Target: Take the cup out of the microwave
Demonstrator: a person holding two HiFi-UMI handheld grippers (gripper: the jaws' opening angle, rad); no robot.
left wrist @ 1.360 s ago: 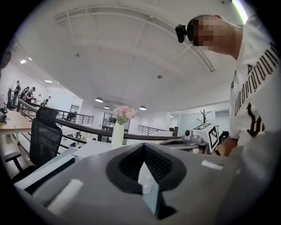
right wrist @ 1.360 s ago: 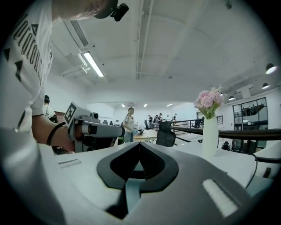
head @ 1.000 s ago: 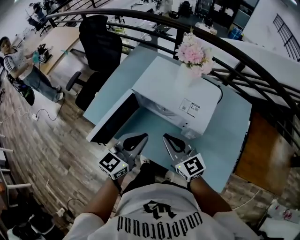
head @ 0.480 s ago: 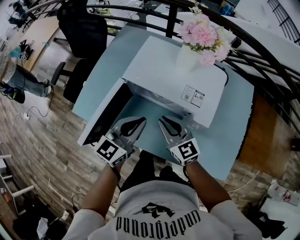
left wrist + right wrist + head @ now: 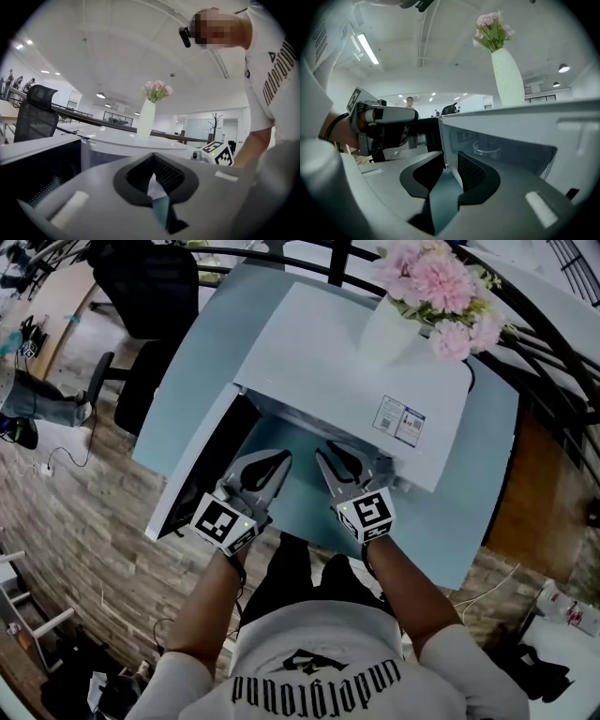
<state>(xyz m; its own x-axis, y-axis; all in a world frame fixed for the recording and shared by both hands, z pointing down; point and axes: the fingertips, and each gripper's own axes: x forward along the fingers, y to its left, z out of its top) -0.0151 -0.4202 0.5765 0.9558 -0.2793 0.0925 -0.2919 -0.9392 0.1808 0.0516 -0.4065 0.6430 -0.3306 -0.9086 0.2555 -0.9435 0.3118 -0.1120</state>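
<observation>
A white microwave (image 5: 347, 362) stands on a pale blue table (image 5: 441, 531), its door (image 5: 202, 470) swung open to the left. In the right gripper view a clear glass cup (image 5: 486, 149) sits inside the cavity, ahead and slightly right of the jaws. My right gripper (image 5: 342, 451) hovers just in front of the opening; its jaws are opening and nothing is between them (image 5: 449, 157). My left gripper (image 5: 284, 457) is beside it, near the door, tips together and empty. The cup is hidden in the head view.
A white vase (image 5: 394, 324) of pink flowers (image 5: 441, 282) stands on the microwave's top. A black office chair (image 5: 141, 277) is behind the table at the left. A dark railing (image 5: 553, 343) curves round the far side. Wooden floor lies below.
Both grippers have come down and closer to the microwave's opening. The right gripper's tips, together a second ago, now stand apart. The left gripper's jaws look the same.
</observation>
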